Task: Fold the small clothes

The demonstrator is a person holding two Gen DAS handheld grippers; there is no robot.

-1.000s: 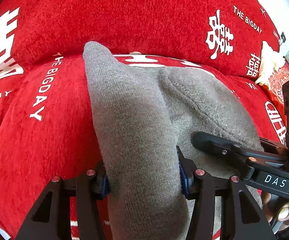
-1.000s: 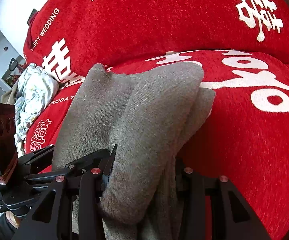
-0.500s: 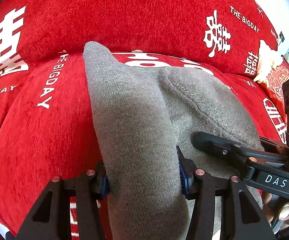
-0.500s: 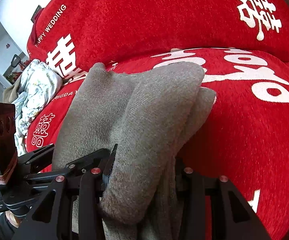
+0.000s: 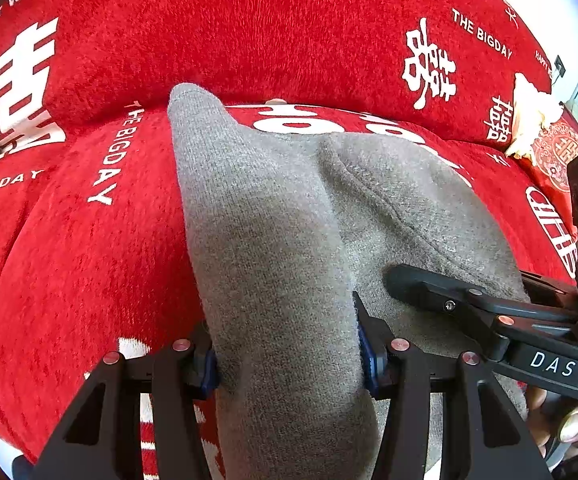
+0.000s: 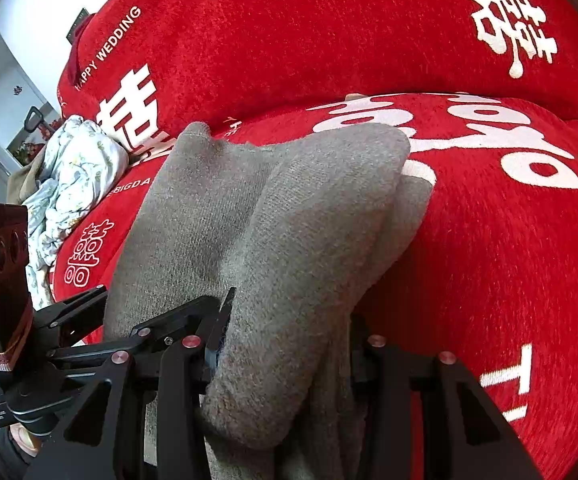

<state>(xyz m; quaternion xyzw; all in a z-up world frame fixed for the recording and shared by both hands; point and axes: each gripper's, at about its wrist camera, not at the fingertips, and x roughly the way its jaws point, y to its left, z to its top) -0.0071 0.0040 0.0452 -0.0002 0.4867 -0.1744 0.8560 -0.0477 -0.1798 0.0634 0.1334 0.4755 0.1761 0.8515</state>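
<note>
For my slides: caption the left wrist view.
Left gripper clamps a gray knit garment above a red sofa cover; right gripper alongside.

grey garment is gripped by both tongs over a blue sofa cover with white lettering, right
Not quite: the sofa cover is red, not blue, as both wrist views show. The rest holds: the grey garment is gripped by both the left tongs and the right tongs, and the cover carries white lettering.
</note>
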